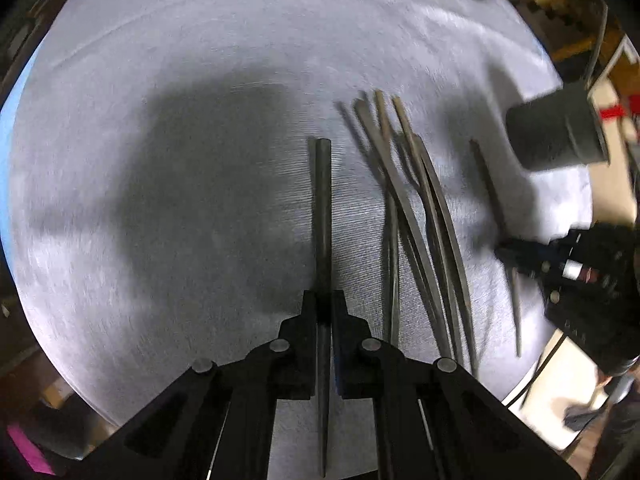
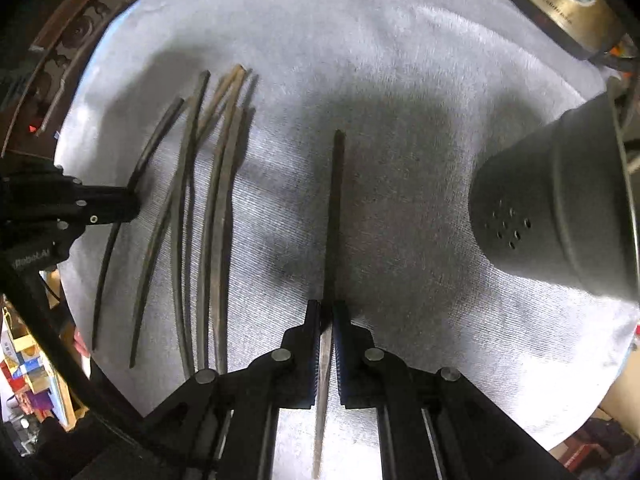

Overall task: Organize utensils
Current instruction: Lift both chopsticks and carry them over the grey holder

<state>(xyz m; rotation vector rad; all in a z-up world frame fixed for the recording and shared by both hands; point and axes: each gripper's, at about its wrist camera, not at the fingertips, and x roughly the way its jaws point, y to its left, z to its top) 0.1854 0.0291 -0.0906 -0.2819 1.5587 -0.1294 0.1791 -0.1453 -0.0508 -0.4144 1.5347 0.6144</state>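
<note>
Left gripper (image 1: 324,304) clamped on one dark chopstick (image 1: 323,200), held over the grey cloth (image 1: 160,80) on the bench; loose chopsticks (image 1: 416,216) heaped just beside; right gripper (image 2: 327,312) clamped on another chopstick (image 2: 335,216). Step judged: pick-up done, transfer pending. Next: tip into black holder (image 2: 560,208), lying on its side at far right

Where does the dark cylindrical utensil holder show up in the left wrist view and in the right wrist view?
Left wrist view: the dark cylindrical utensil holder lies on its side at the right edge, above the right gripper.
Right wrist view: the holder fills the right side, its perforated base facing the camera.
Shared landmark: the loose pile of dark chopsticks on the white towel.
</note>
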